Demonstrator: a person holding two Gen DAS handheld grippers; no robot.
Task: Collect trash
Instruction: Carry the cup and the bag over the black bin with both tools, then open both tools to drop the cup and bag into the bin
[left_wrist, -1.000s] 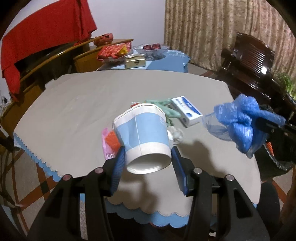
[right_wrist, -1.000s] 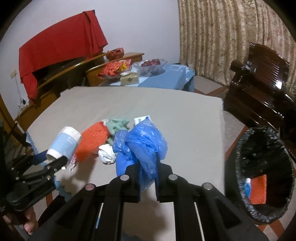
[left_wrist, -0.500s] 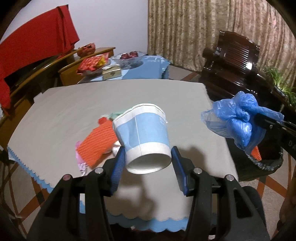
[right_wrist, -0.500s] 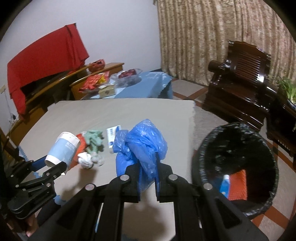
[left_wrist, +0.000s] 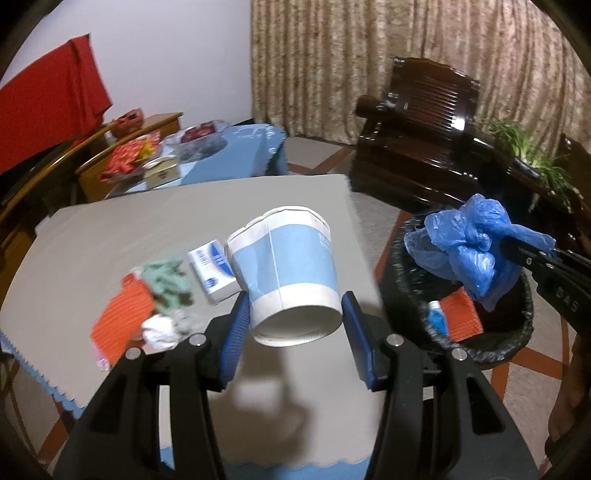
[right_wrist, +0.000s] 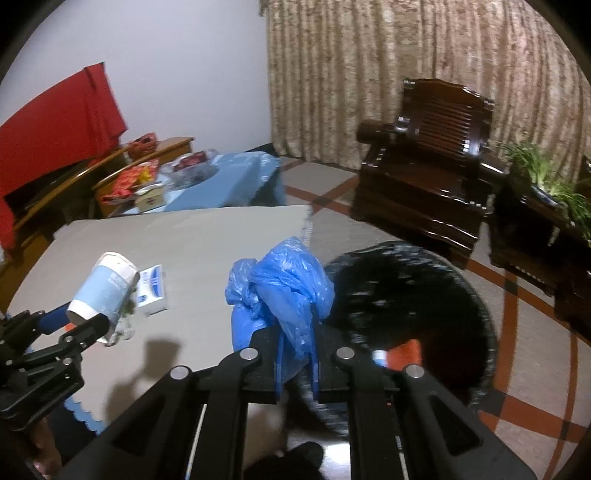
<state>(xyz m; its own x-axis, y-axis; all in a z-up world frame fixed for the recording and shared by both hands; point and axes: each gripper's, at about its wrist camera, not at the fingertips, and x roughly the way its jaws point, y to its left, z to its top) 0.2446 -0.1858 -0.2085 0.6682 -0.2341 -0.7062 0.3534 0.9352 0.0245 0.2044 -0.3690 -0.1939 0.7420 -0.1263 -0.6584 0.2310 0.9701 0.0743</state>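
Note:
My left gripper (left_wrist: 295, 325) is shut on a blue and white paper cup (left_wrist: 288, 273), held on its side above the grey table (left_wrist: 147, 221); the cup also shows in the right wrist view (right_wrist: 101, 286). My right gripper (right_wrist: 297, 354) is shut on a crumpled blue plastic bag (right_wrist: 284, 284), held over the near rim of the black-lined trash bin (right_wrist: 461, 280). The bag (left_wrist: 469, 243) and the bin (left_wrist: 517, 332) also show in the left wrist view. On the table lie a small white and blue box (left_wrist: 212, 269), green crumpled trash (left_wrist: 168, 280), an orange piece (left_wrist: 123, 321) and a white wad (left_wrist: 160, 332).
The bin holds an orange piece (left_wrist: 461, 314) and a small blue and white item (left_wrist: 437, 317). A dark wooden armchair (right_wrist: 424, 166) stands beyond the bin. A blue-covered side table (right_wrist: 221, 181) with snacks sits behind the grey table. Potted plants (right_wrist: 546, 177) are at the right.
Both grippers have swung to the right, toward the bin. The blue bag has gone from over the table to over the bin's rim. The cup is still held.

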